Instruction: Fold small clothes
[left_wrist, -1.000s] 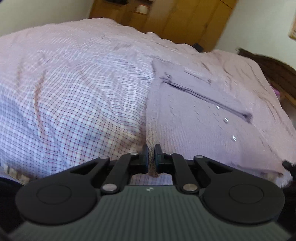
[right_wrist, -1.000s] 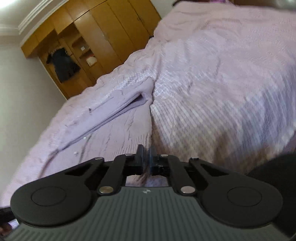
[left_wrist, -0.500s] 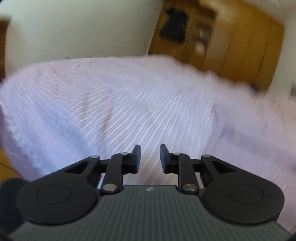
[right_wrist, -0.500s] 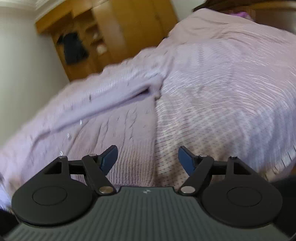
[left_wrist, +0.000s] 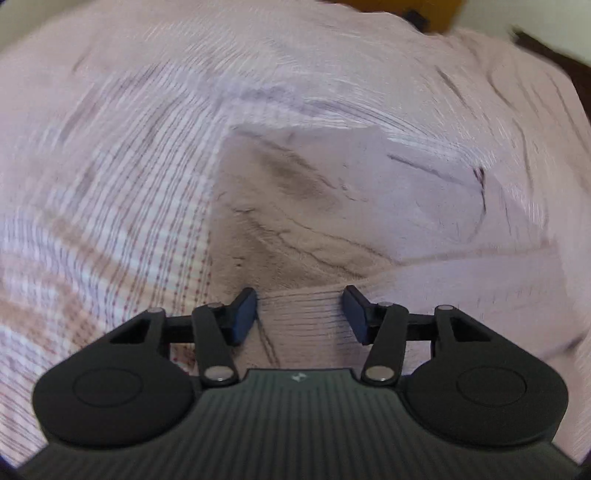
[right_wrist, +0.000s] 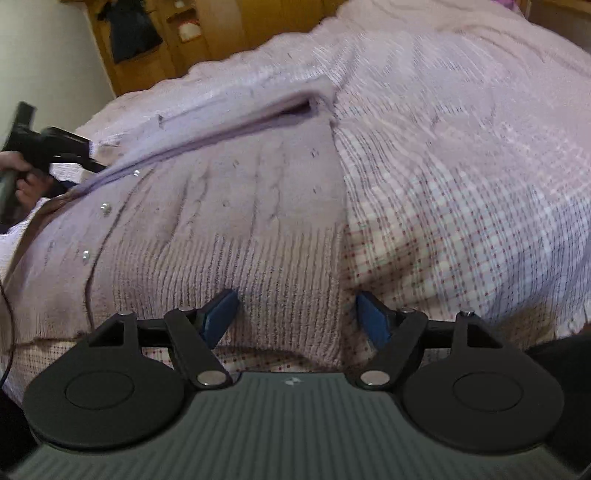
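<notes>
On the bed (right_wrist: 461, 177), a lilac knitted cardigan (right_wrist: 258, 206) is lying spread out flat over the checked bedspread, and everything else is placed relative to it. At its far left edge in the right wrist view, a hand (right_wrist: 26, 181) is holding the left gripper (left_wrist: 300, 314) above the knit; its fingers (left_wrist: 243, 314) are spreading apart, with ribbed fabric showing behind the gap but nothing pinched, though that view is blurred. Along the cardigan's left part, small silvery buttons (right_wrist: 106, 208) are running down the front opening. Over its near ribbed hem, the right gripper (right_wrist: 297, 315) is hovering with its fingers (right_wrist: 221, 314) standing wide and released, gripping nothing. Beyond the cardigan's far end, a wooden wardrobe (right_wrist: 221, 33) is standing.
</notes>
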